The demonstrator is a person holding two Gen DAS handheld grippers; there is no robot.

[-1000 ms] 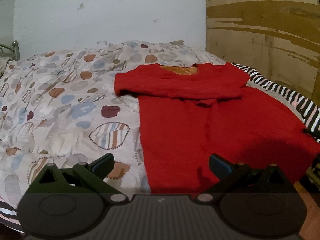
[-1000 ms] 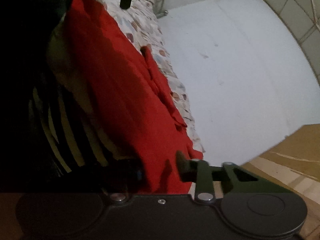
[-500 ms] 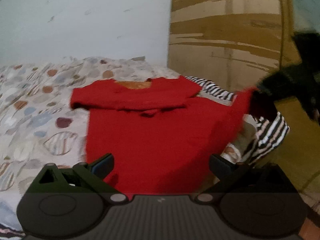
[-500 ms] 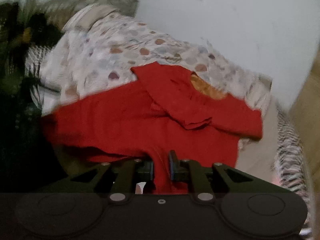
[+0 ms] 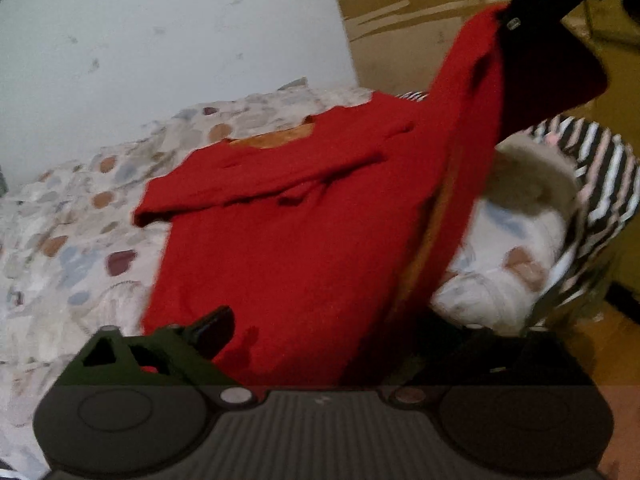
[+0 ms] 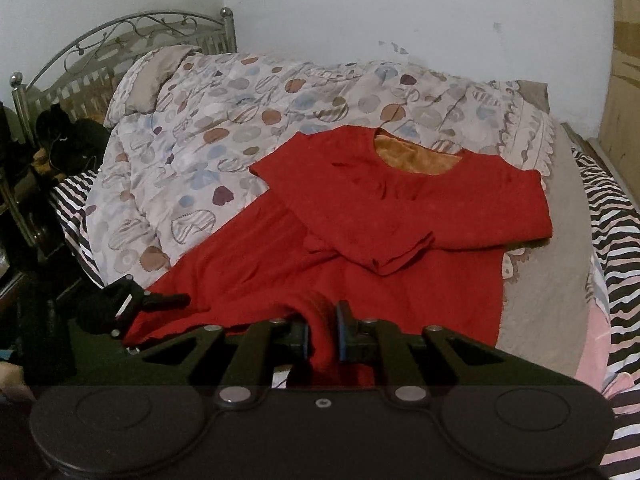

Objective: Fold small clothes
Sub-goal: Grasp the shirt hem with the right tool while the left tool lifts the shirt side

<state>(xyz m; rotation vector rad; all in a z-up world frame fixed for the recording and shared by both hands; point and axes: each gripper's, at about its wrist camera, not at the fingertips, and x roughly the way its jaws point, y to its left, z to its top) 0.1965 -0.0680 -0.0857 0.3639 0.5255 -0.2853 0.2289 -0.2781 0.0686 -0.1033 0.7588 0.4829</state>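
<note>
Right gripper (image 6: 322, 330): jaws clamped on a bunched hem corner of the red sweater (image 6: 360, 240), lifted above the bed's near edge. Left gripper (image 5: 332, 328): jaws wide apart and just narrowing, over the sweater's near hem, pads pressing nothing. Red sweater: body spread across the patterned duvet (image 6: 240, 120), both sleeves folded over the chest, orange lining showing at the neckline. Striped sheet (image 6: 612, 220): along the bed's right edge. Metal headboard (image 6: 100, 48): far left corner.
</note>
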